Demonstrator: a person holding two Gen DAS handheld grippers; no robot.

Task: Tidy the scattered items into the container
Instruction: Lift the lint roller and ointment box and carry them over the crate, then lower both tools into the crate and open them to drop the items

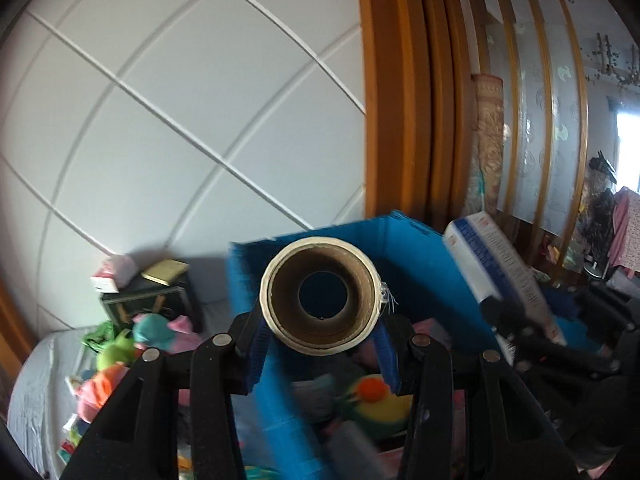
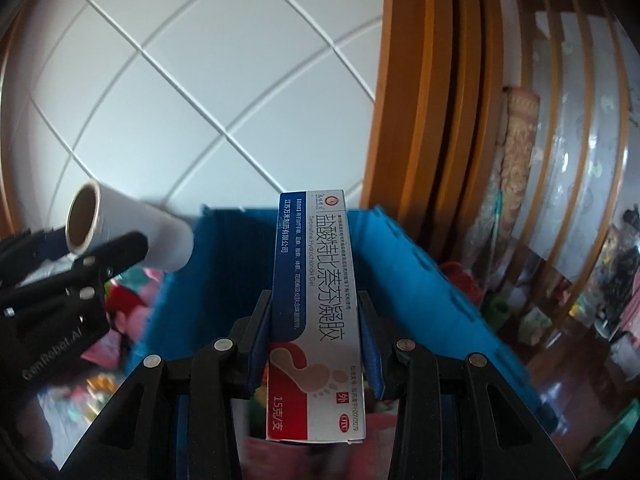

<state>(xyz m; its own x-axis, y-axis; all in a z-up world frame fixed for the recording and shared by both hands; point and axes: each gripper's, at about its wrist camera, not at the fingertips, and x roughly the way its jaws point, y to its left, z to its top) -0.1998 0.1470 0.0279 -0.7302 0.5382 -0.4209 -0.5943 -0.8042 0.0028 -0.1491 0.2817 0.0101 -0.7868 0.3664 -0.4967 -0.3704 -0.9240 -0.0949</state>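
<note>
Container (image 2: 216, 280), blue and open-topped, sits just ahead of and below both tools, so each load is carried up above its rim rather than dragged over it. Left gripper (image 1: 320, 336) clamps a white film roll (image 1: 320, 300) across its barrel with the hollow core facing the lens, and right gripper (image 2: 316, 344) pinches a long medicine box (image 2: 316, 300) by its narrow sides, pointing forward over the bin (a hold that probably lets it drop lengthwise). Farther off, soft toys (image 1: 120, 352) lie scattered on the grey surface left of the bin, apparently yet to be gathered.

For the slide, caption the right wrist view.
Medicine box clamped in the right gripper above the blue bin.
</note>
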